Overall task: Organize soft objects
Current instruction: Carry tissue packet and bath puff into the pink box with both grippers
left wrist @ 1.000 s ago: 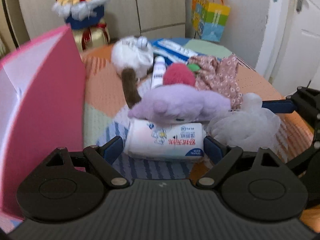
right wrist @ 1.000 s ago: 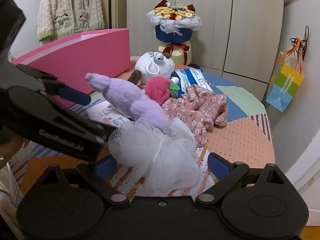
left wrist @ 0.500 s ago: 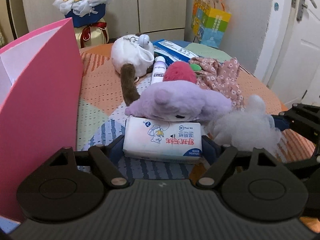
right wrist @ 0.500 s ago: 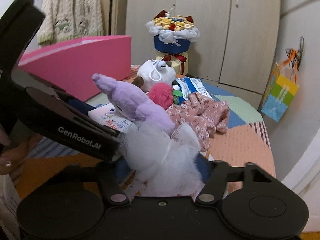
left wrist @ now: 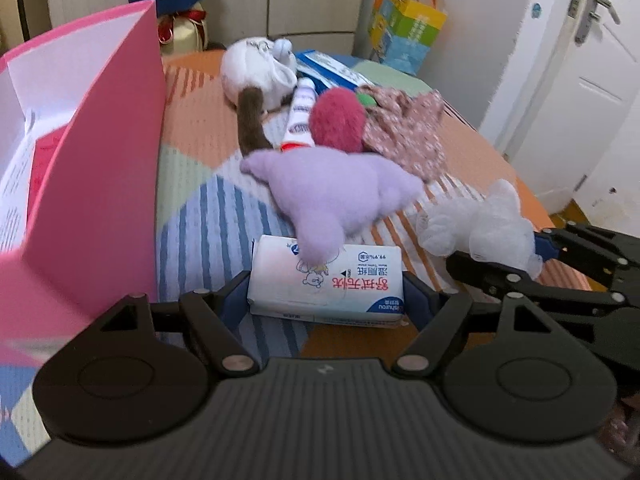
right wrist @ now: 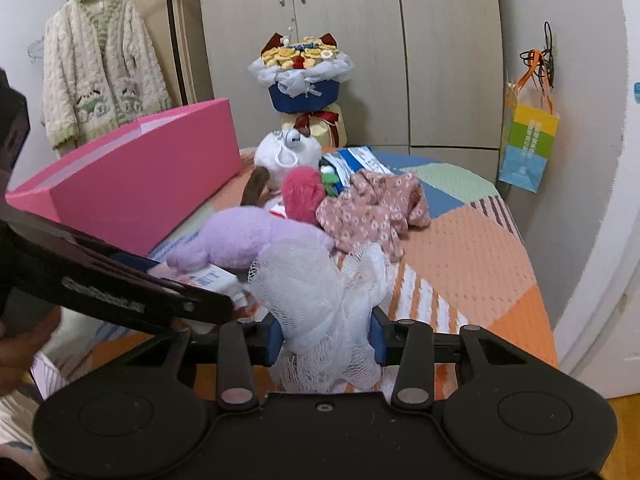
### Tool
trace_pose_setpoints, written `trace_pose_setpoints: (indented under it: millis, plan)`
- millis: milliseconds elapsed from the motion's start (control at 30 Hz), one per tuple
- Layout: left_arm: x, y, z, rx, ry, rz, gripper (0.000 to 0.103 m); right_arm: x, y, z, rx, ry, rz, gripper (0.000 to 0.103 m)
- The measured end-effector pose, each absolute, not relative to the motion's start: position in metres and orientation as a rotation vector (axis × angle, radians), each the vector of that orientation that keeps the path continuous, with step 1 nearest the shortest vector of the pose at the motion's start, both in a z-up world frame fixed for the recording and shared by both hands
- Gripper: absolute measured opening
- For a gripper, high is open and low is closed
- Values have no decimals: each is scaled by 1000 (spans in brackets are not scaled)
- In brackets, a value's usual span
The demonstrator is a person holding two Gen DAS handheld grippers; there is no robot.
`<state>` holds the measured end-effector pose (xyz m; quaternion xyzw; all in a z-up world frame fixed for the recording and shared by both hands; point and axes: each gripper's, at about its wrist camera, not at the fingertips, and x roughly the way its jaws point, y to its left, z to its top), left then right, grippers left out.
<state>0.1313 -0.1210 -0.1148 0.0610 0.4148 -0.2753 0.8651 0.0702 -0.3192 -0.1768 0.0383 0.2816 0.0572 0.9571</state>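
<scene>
A white pack of tissues [left wrist: 326,280] with red print lies on the patchwork cover, and my left gripper [left wrist: 326,294] is shut on its two short ends. A purple plush [left wrist: 336,192] lies just behind, one limb draped over the pack. To the right, a white mesh bath sponge [left wrist: 476,228] sits between the blue pads of my right gripper [right wrist: 326,338]. Its jaws are closing, and the pads squeeze the mesh sponge [right wrist: 316,292] from both sides. The purple plush [right wrist: 248,236] touches the sponge's far side.
A tall open pink box [left wrist: 92,184] stands along the left. Farther back lie a white plush [left wrist: 256,68], a red fuzzy ball [left wrist: 338,120], a tube [left wrist: 300,116] and a floral cloth [left wrist: 408,132]. A bouquet [right wrist: 304,76], wardrobe and hanging gift bag [right wrist: 528,140] stand behind.
My right gripper's jaws have narrowed onto the mesh sponge, bunching it up. The left jaws have closed in on the tissue pack's ends. Both hands have shifted sideways a little.
</scene>
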Motion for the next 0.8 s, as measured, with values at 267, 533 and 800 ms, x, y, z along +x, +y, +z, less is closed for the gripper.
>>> trace_pose_setpoints:
  millis: [267,533,800]
  plan:
    - [103,-96,-104,139,880,-627,77,41,-303,-174,23,596,115,47]
    - [85,-61,-89,128,915,-678,77,26,-283,-151,-10,645,191,47]
    - [84,-24,-78,68,1018,-723,77,17,-258,-131,-30,701,360,47]
